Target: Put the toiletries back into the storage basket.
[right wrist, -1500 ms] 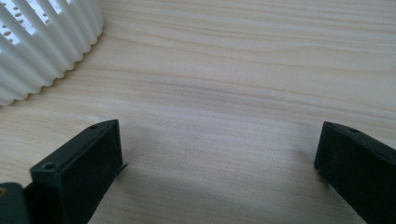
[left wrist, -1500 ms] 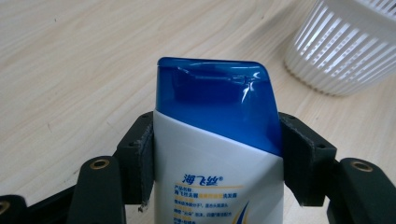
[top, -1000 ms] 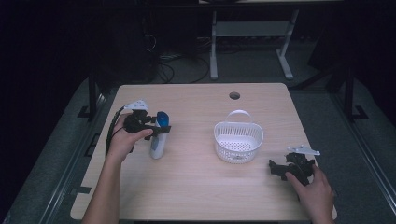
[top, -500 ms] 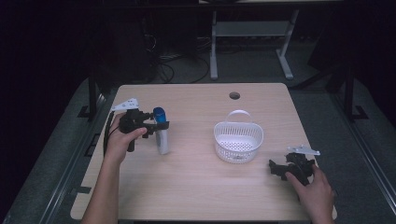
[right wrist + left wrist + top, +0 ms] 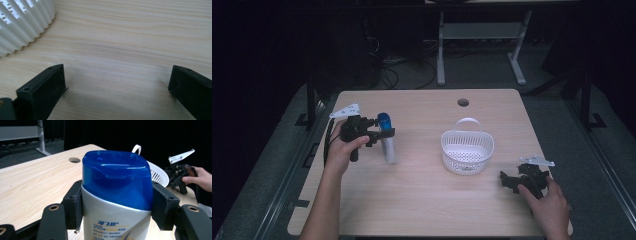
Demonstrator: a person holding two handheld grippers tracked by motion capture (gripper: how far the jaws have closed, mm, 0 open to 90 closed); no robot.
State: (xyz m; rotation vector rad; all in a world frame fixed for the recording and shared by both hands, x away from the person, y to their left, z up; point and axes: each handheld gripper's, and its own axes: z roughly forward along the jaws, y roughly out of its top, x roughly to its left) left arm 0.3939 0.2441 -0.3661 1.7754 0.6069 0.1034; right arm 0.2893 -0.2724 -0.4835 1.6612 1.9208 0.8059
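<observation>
1. The wooden table point(image 5: 422, 200) stands in a dark room.
2. The white basket point(image 5: 467, 152) waits between your two grippers, well apart from the left jaws.
3. Your left gripper point(image 5: 379, 134) clamps the shampoo bottle point(image 5: 116, 195) just under its blue cap; the bottle is upright.
4. Your right gripper point(image 5: 117, 92) rests on the table, jaws wide and empty.
5. Next, I judge, carry the bottle to the basket, keeping it level.
</observation>
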